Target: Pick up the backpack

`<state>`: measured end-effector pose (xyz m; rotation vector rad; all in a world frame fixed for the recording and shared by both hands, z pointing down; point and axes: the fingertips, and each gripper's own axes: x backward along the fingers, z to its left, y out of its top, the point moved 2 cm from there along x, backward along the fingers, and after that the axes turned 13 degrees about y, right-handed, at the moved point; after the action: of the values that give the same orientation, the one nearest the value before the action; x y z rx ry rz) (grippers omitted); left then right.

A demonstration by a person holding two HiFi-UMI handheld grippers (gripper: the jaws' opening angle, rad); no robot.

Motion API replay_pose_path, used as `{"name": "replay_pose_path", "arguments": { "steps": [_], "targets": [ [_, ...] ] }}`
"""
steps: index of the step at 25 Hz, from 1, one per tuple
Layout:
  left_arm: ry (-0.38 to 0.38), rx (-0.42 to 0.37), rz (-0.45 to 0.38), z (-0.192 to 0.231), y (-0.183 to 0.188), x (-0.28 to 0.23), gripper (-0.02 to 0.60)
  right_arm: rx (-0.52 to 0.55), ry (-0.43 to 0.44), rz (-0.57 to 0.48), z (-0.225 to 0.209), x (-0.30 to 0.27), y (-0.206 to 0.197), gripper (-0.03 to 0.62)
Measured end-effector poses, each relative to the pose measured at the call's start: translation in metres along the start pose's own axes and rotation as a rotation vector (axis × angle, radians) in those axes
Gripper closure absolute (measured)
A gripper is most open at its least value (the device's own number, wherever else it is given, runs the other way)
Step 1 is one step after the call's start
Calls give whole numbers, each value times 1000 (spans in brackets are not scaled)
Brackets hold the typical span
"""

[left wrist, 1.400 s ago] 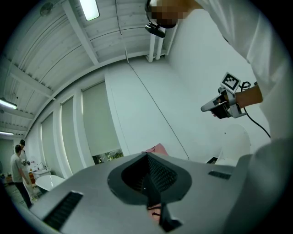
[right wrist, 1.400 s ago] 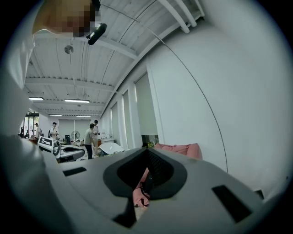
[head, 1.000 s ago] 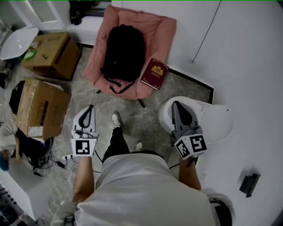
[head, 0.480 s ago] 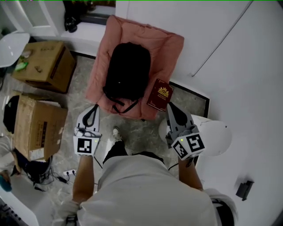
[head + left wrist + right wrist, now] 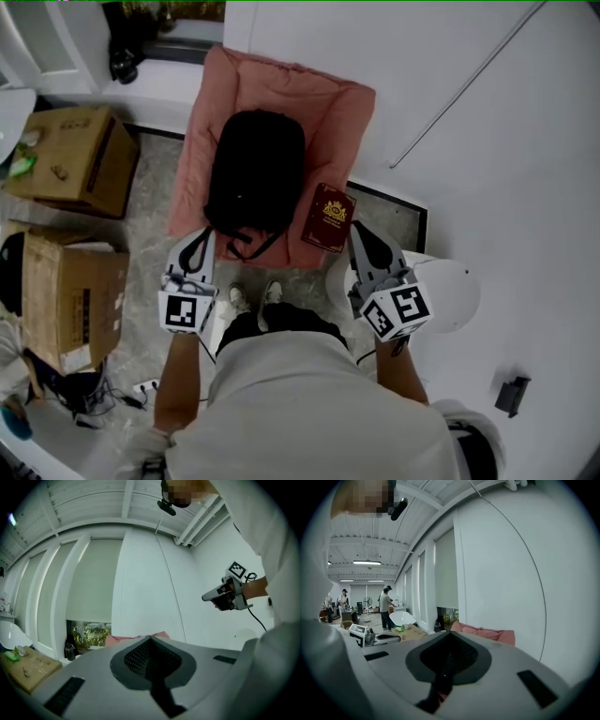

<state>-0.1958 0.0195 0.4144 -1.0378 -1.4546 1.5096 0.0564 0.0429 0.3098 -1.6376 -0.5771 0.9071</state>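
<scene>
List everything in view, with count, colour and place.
backpack: one, black, lying on the cushion
cushion: one, pink, against the white wall
book: one, maroon, on the cushion's front edge, right of the backpack
cardboard boxes: two, brown, on the floor at left
round object: one, white, below the right gripper; kind unclear
shoes: two, white, on the floor before the cushion
left gripper: grey, shut, empty, at the cushion's front edge
right gripper: grey, shut, empty, beside the book
</scene>
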Motion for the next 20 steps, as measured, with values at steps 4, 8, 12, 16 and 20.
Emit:
{"name": "replay_pose_path", "arguments": {
  "steps": [4,8,12,16,20],
  "targets": [
    [-2,14,38,-5,-5,-21,566,-26,19,-4,-21,-17,-2,572],
    [37,3,39,-3,2,-45,566,-31,59,-43,-47,-34,8,572],
    [38,-36,49,-4,11,-72,566,-41,71,-79,-81,-49,17,572],
    [52,-50,56,-1,11,-96,566,-57,104,-59,-98,-66,10,572],
    [51,-48,64,-7,-3,-118,566,-72,131,-20,-111,-82,-7,574]
  ]
}}
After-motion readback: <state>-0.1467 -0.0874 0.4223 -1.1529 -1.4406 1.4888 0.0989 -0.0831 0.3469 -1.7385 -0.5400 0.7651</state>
